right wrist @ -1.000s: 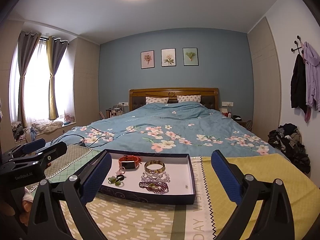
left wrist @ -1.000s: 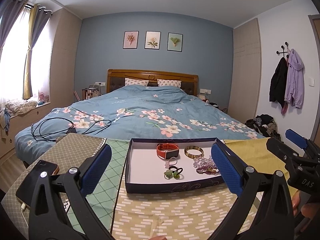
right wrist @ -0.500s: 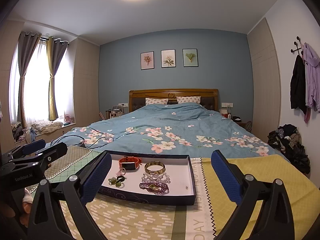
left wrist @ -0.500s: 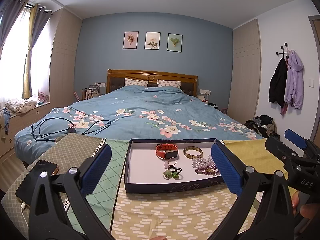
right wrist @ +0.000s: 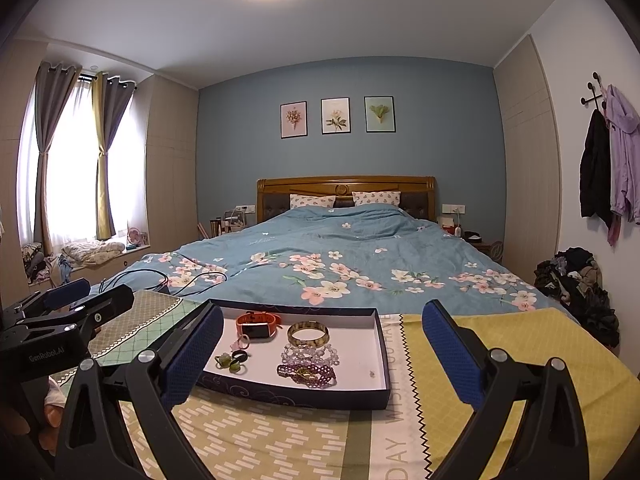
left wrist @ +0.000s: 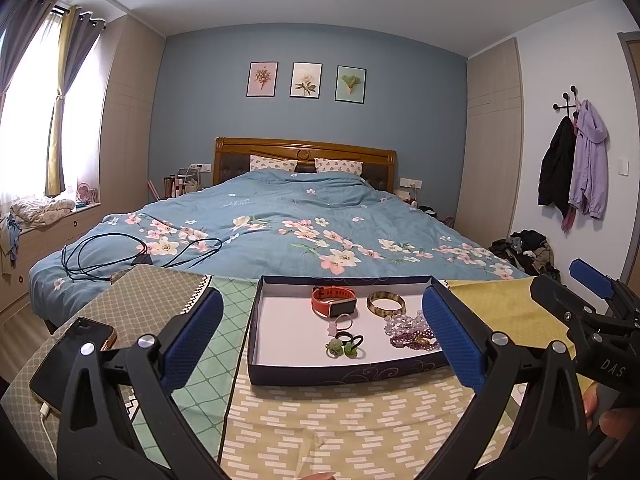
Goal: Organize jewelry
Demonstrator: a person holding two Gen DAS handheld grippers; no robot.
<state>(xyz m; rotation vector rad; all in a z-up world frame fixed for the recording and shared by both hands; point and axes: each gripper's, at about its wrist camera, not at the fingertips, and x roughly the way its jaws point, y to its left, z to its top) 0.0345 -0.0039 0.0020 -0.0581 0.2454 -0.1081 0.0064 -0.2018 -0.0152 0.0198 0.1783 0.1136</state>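
- My left fingers (left wrist: 322, 334) are spread wide and hold nothing. They hang over the desk (left wrist: 340, 420), short of the tray (left wrist: 344, 374).
- My right fingers (right wrist: 322, 350) are spread wide too, with nothing between them.
- All the jewelry lies in the tray. The orange watch (left wrist: 334, 301) is at 12 o'clock in it. The brown bangle (left wrist: 386, 304) is just beside the watch, at 1 o'clock.
- The clear beads (right wrist: 310, 354) and the purple beads (right wrist: 307, 374) sit at 3 o'clock, touching each other. The green hair ties (left wrist: 341, 347) lie at 6 o'clock, and a small pink ring (left wrist: 340, 325) is in the middle.
- I cannot tell which step I am in. Everything sits in the tray already, so this could be sorting that is done, or a pile that is waiting to be sorted.
- Any pick here needs care: the beads are tangled close, and the ring is small and flat.
- A phone (left wrist: 70, 356) lies at 9 o'clock on the desk.
- Next to the pictures from a second ago, almost nothing differs. The tray sits a tiny bit more to the left in my left view. No piece has moved.
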